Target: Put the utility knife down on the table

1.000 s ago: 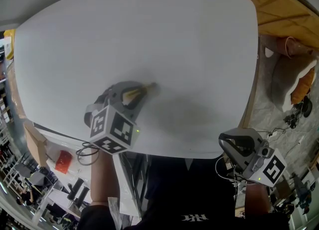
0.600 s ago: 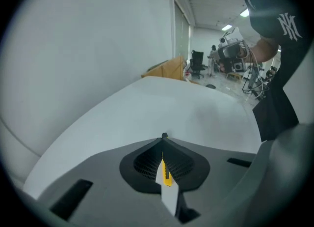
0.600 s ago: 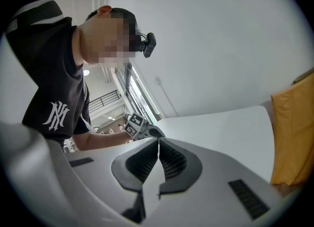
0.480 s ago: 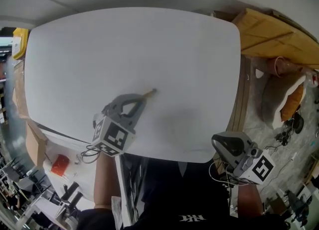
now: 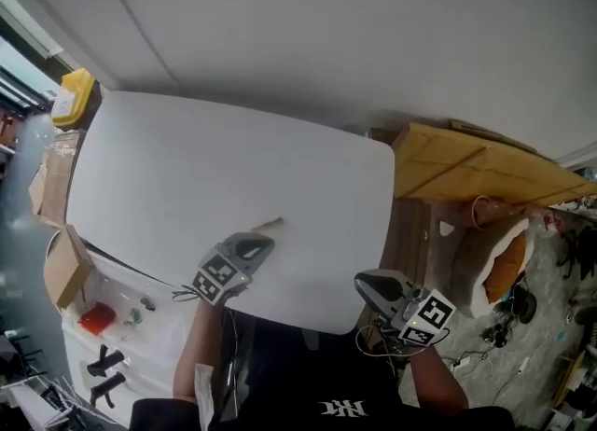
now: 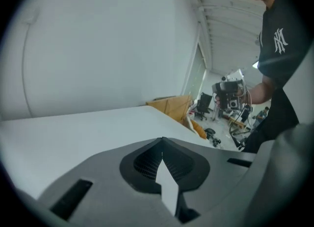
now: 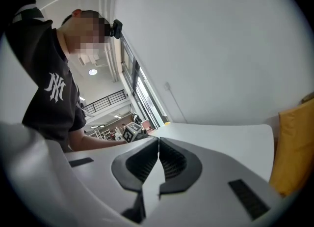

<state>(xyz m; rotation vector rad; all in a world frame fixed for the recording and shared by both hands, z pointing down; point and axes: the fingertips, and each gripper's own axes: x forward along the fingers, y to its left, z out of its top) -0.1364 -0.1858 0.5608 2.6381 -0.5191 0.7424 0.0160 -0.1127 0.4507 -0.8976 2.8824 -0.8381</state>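
The knife (image 5: 270, 225) lies flat on the white worktop (image 5: 187, 168), near the front edge and left of the middle, a small tan sliver on bare surface. The left tool (image 5: 264, 240) hangs just behind it with its tips pointing at it; from the head view I cannot tell whether tip and knife touch or stand slightly apart. In the left gripper view the jaws are pressed together with nothing between them, and the camera looks up along the worktop to the wall, so the knife is out of that view. The right tool (image 5: 366, 282) is off the worktop's front right corner, well apart from the knife, its jaws also closed and empty in the right gripper view

By my reading the put-down is finished: the knife rests on its own, free of either tool. What remains is only to draw the left tool back without nudging the knife
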